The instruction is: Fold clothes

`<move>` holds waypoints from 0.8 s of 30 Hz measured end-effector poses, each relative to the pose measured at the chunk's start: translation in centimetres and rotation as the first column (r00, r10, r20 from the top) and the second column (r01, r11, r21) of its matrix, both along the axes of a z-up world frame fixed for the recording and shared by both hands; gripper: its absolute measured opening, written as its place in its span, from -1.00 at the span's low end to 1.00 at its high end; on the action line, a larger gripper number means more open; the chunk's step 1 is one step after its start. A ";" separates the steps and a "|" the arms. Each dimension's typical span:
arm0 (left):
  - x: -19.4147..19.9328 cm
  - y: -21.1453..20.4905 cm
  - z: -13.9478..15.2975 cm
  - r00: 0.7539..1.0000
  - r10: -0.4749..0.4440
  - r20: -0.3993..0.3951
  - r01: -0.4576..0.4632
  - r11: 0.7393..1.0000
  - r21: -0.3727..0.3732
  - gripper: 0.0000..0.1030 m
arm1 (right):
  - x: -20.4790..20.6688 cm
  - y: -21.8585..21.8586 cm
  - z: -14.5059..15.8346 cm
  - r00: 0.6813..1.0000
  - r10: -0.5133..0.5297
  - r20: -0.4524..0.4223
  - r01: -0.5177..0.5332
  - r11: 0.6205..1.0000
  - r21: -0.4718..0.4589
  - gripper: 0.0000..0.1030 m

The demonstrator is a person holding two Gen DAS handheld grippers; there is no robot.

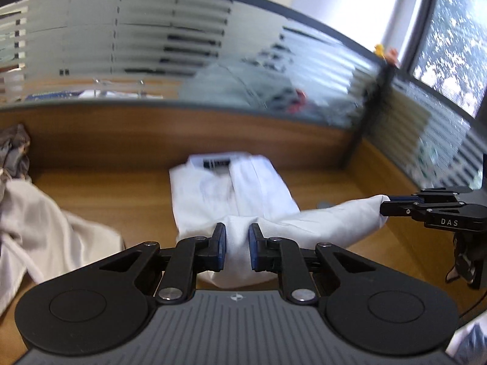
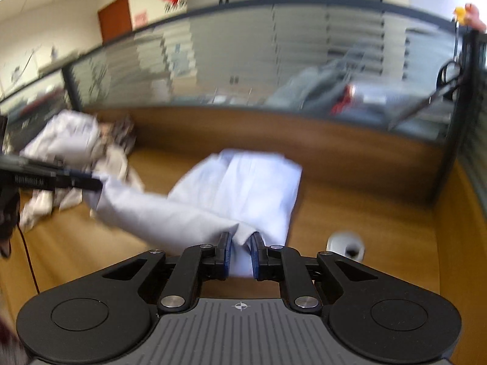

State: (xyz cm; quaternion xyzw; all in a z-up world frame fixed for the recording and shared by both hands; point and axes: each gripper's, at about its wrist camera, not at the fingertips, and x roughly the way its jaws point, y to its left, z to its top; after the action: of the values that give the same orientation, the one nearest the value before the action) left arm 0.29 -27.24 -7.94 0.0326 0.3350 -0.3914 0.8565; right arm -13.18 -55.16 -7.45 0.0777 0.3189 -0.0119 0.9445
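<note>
Both grippers are pinching the white shirt's [image 1: 225, 191] near hem above the wooden desk [image 1: 91, 188]: left gripper [image 1: 237, 245] and right gripper [image 2: 241, 251] clamping cloth. Everything's blurring; the clothes pile [image 2: 76, 152] is unreadable.

The left tongs [image 1: 237, 245] pinch the near hem of a white shirt [image 1: 225, 191] lying collar toward the desk's [image 1: 121, 194] back edge. The right tongs [image 1: 386, 203] clamp the hem's other corner toward the desk's right edge. Crumpled clothes [image 1: 33, 213] sit at the left edge.
</note>
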 end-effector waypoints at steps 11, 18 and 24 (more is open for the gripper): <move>9.0 -5.0 -0.3 0.994 0.105 0.022 -0.104 0.994 -0.015 -0.66 | 11.6 -5.7 -0.4 0.997 -0.061 0.047 0.065 0.994 -0.086 -0.66; 14.7 -7.6 -2.5 0.990 0.142 0.019 -0.142 0.990 0.026 -0.66 | 18.1 -8.3 -4.2 0.997 -0.079 -0.004 0.077 0.986 -0.151 -0.66; 19.0 -9.5 -4.1 0.985 0.170 0.018 -0.171 0.983 0.060 -0.65 | 20.3 -9.1 -6.5 0.995 -0.084 -0.047 0.074 0.979 -0.191 -0.66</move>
State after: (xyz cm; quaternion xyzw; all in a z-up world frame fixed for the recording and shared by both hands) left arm 19.29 -36.78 -12.06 0.0325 0.3432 -0.3058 0.8875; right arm 7.08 -64.26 -13.99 0.0001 0.3386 -0.0817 0.9374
